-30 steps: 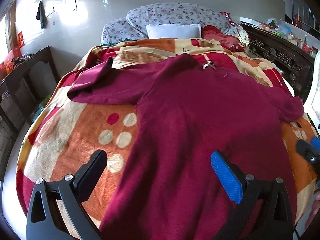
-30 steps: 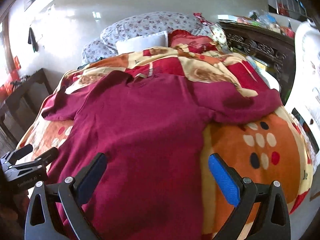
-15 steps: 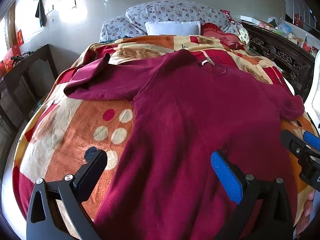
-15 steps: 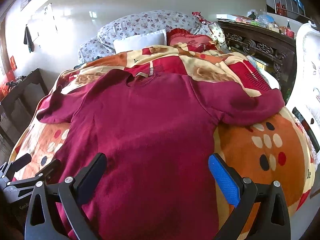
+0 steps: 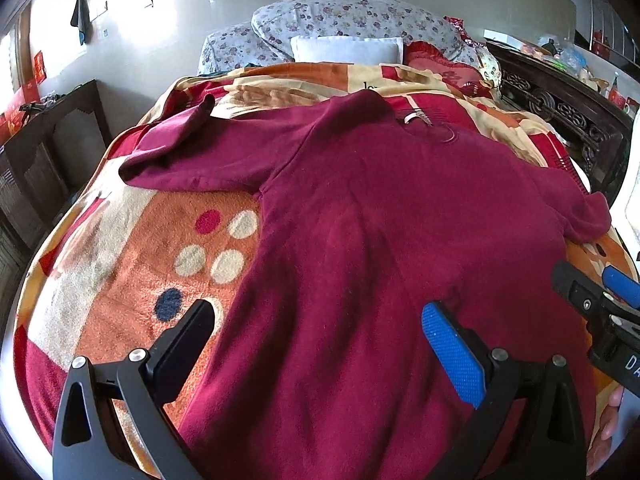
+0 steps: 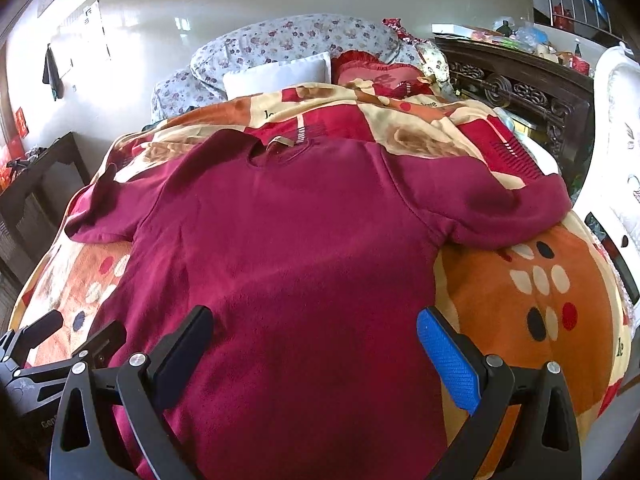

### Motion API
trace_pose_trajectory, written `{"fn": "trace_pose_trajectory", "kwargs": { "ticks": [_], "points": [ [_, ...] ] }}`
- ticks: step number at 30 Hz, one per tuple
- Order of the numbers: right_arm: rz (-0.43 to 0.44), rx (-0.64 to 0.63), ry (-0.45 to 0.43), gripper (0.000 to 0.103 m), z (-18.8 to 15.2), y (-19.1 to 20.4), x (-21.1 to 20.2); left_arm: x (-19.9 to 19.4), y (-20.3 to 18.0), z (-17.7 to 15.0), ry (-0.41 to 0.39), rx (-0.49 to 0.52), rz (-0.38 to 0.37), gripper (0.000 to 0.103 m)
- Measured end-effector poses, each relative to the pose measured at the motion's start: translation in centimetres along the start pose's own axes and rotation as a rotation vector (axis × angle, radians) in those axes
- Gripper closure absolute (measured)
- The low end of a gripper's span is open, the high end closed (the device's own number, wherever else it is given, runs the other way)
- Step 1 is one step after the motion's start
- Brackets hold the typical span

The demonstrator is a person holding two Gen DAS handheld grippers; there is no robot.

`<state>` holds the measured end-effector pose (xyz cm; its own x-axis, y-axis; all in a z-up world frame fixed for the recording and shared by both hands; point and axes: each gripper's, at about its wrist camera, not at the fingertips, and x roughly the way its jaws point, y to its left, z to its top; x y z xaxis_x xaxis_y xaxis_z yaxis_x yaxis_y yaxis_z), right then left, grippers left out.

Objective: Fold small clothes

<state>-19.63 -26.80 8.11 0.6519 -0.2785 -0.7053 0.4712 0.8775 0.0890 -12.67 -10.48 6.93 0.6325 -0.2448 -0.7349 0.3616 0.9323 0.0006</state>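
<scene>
A dark red short-sleeved shirt (image 5: 380,220) lies spread flat on the bed, collar toward the pillows, sleeves out to both sides; it also shows in the right wrist view (image 6: 288,248). My left gripper (image 5: 320,340) is open and empty above the shirt's lower left part. My right gripper (image 6: 316,340) is open and empty above the shirt's lower right part. The right gripper also shows at the right edge of the left wrist view (image 5: 600,300), and the left gripper shows at the lower left of the right wrist view (image 6: 60,344).
The shirt rests on an orange, red and cream blanket (image 5: 132,272) covering the bed. Floral pillows (image 5: 340,20) and a white pillow (image 5: 346,48) lie at the head. A dark carved wooden cabinet (image 6: 520,92) stands right, a dark table (image 5: 52,148) left.
Both grippers have drawn back and up from the shirt, so more of the shirt and blanket is in view. Both stay open. The shirt has not moved.
</scene>
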Motion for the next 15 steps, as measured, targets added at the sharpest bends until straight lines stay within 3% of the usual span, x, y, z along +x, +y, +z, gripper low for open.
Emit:
{"fn": "trace_pose_trajectory", "kwargs": {
  "ticks": [15],
  "points": [
    [-0.009, -0.014, 0.021, 0.000, 0.0, 0.5, 1.2, 1.1, 0.2, -0.1, 0.015, 0.000, 0.010, 0.000]
  ]
}}
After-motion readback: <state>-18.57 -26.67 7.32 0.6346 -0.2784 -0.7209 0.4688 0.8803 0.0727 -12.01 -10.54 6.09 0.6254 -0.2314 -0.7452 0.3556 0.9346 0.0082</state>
